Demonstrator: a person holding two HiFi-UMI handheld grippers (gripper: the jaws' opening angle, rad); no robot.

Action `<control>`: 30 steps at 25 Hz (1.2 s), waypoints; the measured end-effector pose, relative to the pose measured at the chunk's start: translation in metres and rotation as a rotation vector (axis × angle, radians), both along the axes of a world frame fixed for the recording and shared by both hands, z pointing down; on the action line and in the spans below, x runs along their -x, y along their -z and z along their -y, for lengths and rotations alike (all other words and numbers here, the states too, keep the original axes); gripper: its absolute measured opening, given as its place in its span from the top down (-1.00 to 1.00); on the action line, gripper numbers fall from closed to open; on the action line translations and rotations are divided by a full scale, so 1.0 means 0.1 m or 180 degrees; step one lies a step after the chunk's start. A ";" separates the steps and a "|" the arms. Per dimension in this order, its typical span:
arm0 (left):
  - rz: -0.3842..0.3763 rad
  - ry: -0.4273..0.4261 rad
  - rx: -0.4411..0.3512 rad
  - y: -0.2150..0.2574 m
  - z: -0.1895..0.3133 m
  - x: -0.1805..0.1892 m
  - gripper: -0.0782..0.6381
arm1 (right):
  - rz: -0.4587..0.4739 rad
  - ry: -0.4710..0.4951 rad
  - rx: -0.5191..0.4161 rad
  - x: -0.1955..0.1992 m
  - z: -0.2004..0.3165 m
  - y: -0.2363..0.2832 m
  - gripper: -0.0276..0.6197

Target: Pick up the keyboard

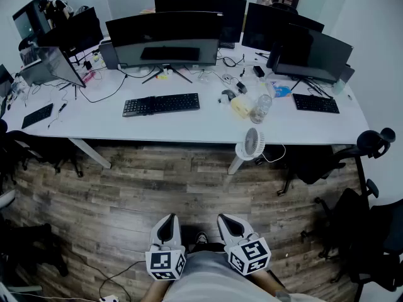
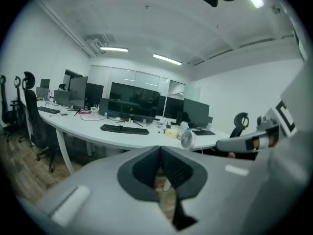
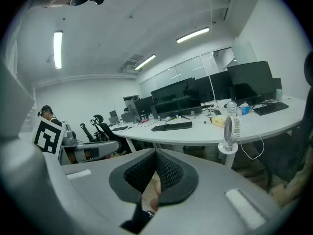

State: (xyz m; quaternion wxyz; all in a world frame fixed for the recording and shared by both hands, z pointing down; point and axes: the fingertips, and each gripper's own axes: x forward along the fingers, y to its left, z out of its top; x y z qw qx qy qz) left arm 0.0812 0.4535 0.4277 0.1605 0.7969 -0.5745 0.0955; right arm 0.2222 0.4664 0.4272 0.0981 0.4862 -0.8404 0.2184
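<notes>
1. Both tongs are held low and close to the person's body, over the wood-plank floor (image 1: 126, 194), well back from the desk.
2. The left gripper (image 1: 167, 219) has its jaws brought together at the tips, with nothing between them; in the left gripper view (image 2: 160, 149) the dark pads meet in a point.
3. The right gripper (image 1: 229, 219) is closed the same way and is empty; in the right gripper view (image 3: 155, 153) its ribbed pads touch at the tip.
4. The two grippers sit side by side, each angled a little downward and pointing towards the desk.
5. The keyboard (image 1: 161, 104) is black and lies flat on the long white desk (image 1: 189, 129), just in front of the wide curved monitor (image 1: 164, 39) and well apart from both grippers.
6. It also shows far off in both gripper views (image 2: 124, 129) (image 3: 171, 126).
7. To its right on the desk stand a clear bottle (image 1: 260, 109) and a yellowish box (image 1: 240, 106).
8. A small white fan (image 1: 252, 145) sits at the desk's front edge.
9. A second black keyboard (image 1: 316, 103) lies further right.
</notes>
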 end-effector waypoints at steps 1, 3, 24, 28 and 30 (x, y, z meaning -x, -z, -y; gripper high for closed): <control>0.0004 -0.0013 0.0013 -0.02 -0.02 -0.01 0.78 | 0.0034 -0.0024 0.0014 -0.02 -0.01 -0.01 0.91; 0.0010 -0.0038 0.0039 -0.06 -0.05 -0.05 0.78 | 0.0090 -0.0066 0.0042 -0.06 -0.04 -0.04 0.91; 0.0110 -0.0039 0.0062 -0.03 0.39 0.11 0.78 | 0.0167 -0.0043 -0.0053 0.05 0.41 0.04 0.91; 0.0054 -0.0017 0.0024 0.03 0.62 0.25 0.78 | 0.0061 -0.0082 -0.0074 0.16 0.63 0.07 0.91; 0.0017 0.0007 -0.0014 0.08 0.74 0.35 0.78 | 0.0031 -0.0118 -0.0086 0.21 0.75 0.11 0.91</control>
